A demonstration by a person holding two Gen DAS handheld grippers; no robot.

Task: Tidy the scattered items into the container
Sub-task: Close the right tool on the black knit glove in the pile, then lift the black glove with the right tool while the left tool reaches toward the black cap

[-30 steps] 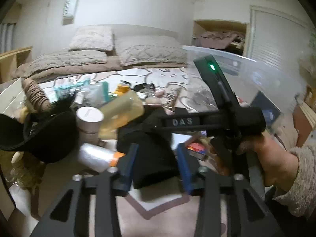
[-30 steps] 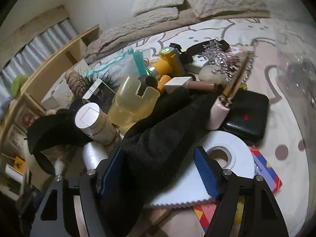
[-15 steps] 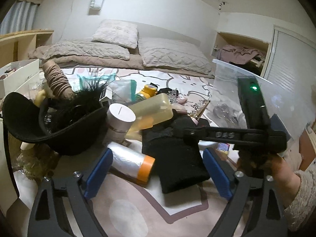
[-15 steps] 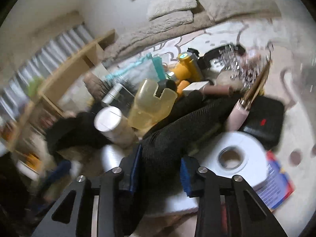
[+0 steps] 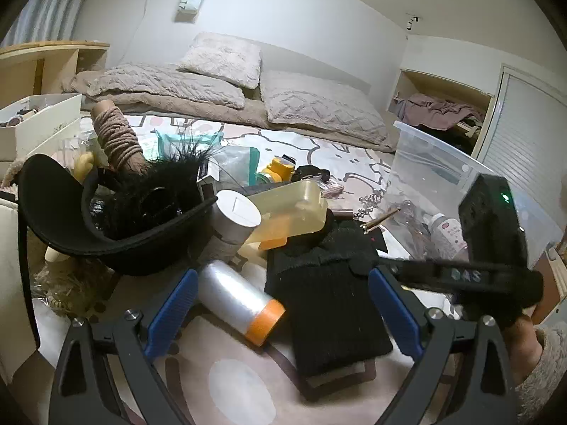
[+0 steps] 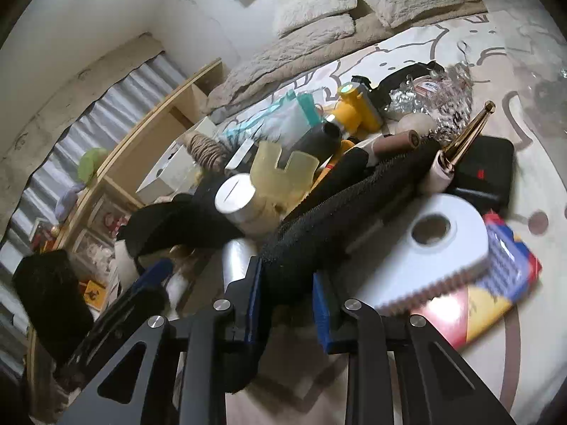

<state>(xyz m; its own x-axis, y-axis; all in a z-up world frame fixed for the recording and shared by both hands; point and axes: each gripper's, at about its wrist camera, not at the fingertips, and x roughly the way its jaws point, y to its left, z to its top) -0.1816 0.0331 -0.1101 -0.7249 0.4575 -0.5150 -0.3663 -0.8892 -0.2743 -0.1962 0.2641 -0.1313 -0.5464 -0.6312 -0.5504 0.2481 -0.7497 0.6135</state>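
Here, a crowded heap on the patterned bedspread (image 5: 241, 382). Right gripper (image 6: 287, 304) clamped narrow on the near edge of the black knit cloth (image 6: 354, 212), blue pads pressed into the fabric from both sides. Left gripper (image 5: 280, 311) spread wide and holding nothing, with a film roll (image 5: 237, 301) capped in orange and the black knit cloth (image 5: 326, 301) lying between its fingers.

Packed close around the cloth: a yellowish plastic case (image 5: 290, 212) and a white-topped cylinder (image 5: 235, 217) just behind it, a black cap (image 5: 117, 233) stuffed with feathers to the left, a spool of twine (image 5: 117, 138) further back. Clear storage bin (image 5: 436, 177) well to the right on the bed, a small bottle visible through its wall, and the right gripper's black body across the space before it.

Only from the right wrist: a white tape dispenser (image 6: 446, 248) touching the cloth's far side, a colourful box (image 6: 496, 290) under it, a black pouch (image 6: 485, 173), a gold-tipped pen (image 6: 464, 134), a yellow torch (image 6: 358, 106). Only from the left wrist: the bin itself and a wall niche full of clothes (image 5: 439, 113).
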